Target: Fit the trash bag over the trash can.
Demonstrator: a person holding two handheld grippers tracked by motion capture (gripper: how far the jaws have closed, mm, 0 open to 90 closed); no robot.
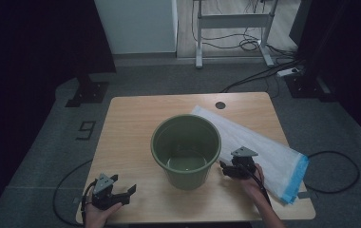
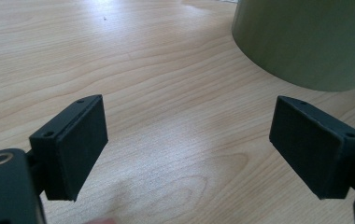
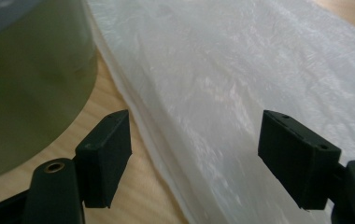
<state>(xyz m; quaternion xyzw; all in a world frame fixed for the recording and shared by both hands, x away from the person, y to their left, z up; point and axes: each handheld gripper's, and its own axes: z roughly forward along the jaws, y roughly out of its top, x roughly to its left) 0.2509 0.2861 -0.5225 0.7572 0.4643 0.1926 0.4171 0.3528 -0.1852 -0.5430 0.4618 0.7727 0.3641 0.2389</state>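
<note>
A green plastic bucket (image 1: 188,178) stands upright in the middle of the wooden table (image 1: 131,123), with nothing inside it. A folded white plastic bag (image 1: 264,152) with a blue edge lies flat to its right. My left gripper (image 1: 123,184) rests at the table's front left corner, open, with bare wood (image 2: 166,70) between its jaws and the bucket's wall (image 2: 306,42) ahead on the right. My right gripper (image 1: 236,165) sits just right of the bucket, open. Its jaws straddle the near edge of the bag (image 3: 241,70), and the bucket (image 3: 31,84) is close on their left.
A round cable hole (image 1: 220,105) sits near the table's far edge. On the floor are a black stand base (image 1: 87,92) at back left, a "9" marking (image 1: 86,129), desk legs and loose cables (image 1: 245,45) at the back, and a cable loop (image 1: 333,171) at right.
</note>
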